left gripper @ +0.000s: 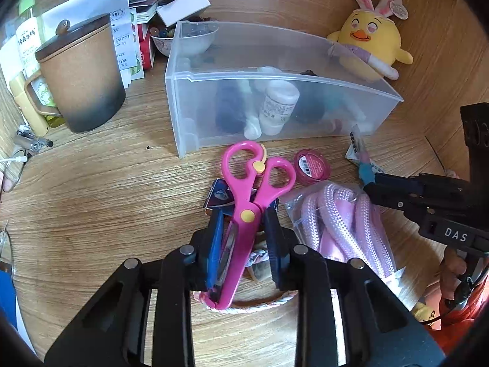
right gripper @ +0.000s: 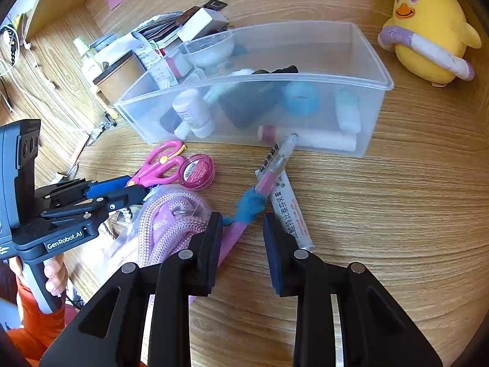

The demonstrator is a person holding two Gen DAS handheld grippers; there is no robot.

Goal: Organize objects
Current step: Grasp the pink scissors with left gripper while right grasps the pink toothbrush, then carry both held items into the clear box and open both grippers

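Pink scissors (left gripper: 244, 202) lie on the wooden desk in front of a clear plastic bin (left gripper: 275, 110). My left gripper (left gripper: 244, 217) is open, its pads on either side of the scissors' blades, not touching them. In the right wrist view the scissors (right gripper: 159, 165) lie left of a pink round tin (right gripper: 197, 171). My right gripper (right gripper: 243, 223) is open over a pink pen with a blue fuzzy end (right gripper: 259, 189), beside a white tube (right gripper: 290, 211). A bagged pink rope (right gripper: 171, 226) lies between the grippers. The bin (right gripper: 305, 79) holds bottles and tubes.
A yellow chick plush (left gripper: 369, 42) sits behind the bin on the right. A brown lidded mug (left gripper: 79, 73), cards, boxes and a small bowl (left gripper: 186, 39) crowd the back left. A braided cord loop (left gripper: 259, 305) lies under my left gripper.
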